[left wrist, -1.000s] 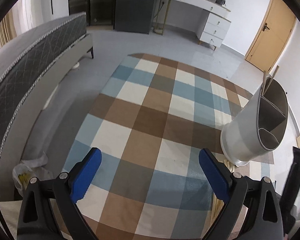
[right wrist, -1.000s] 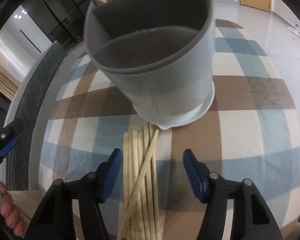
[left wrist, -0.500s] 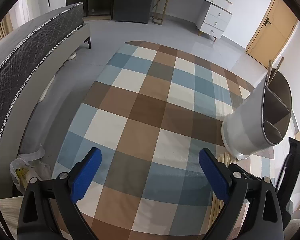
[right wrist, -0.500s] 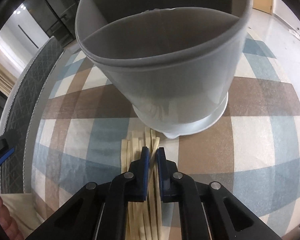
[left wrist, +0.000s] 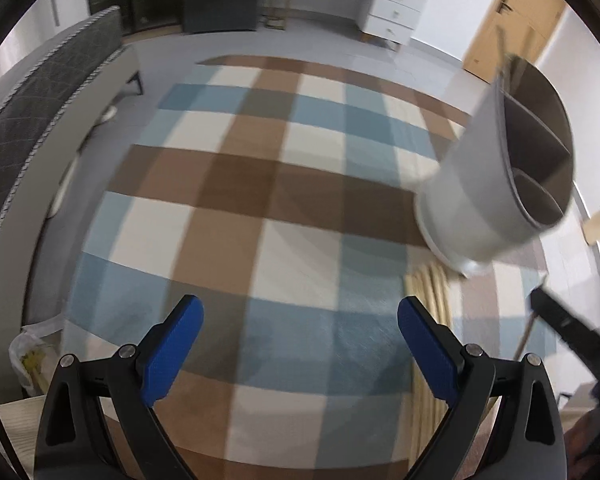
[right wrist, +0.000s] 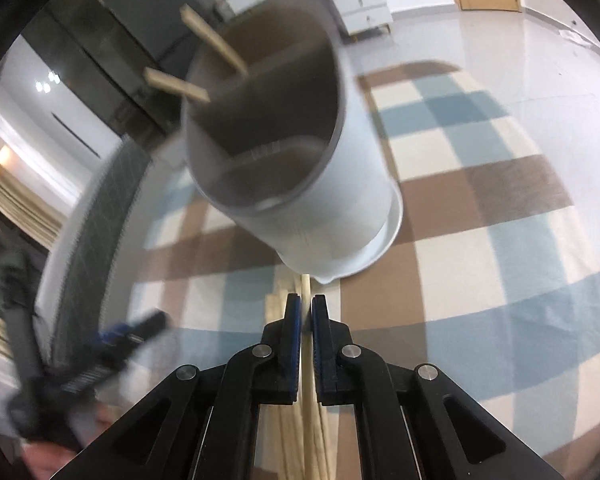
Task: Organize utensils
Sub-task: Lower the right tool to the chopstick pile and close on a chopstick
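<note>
A grey divided utensil holder (right wrist: 288, 184) stands on the checkered tablecloth (right wrist: 480, 216), with two wooden chopsticks (right wrist: 216, 44) sticking out of its far compartment. My right gripper (right wrist: 306, 312) is shut on one pale chopstick (right wrist: 309, 384), lifted above the pile of chopsticks (right wrist: 278, 312) just in front of the holder. In the left wrist view the holder (left wrist: 496, 184) is at the right, the pile (left wrist: 428, 292) below it. My left gripper (left wrist: 300, 332) is open and empty over the cloth. The right gripper (left wrist: 572, 336) shows blurred at the right edge.
A grey quilted bed (left wrist: 32, 112) lies left of the table. A white dresser (left wrist: 396, 4) and a wooden door (left wrist: 508, 20) are at the back. A plastic bag (left wrist: 28, 356) sits on the floor at lower left.
My right gripper closed on one chopstick from the pile and lifted it, pulling back from the holder. The left gripper stayed open and shifted slightly.
</note>
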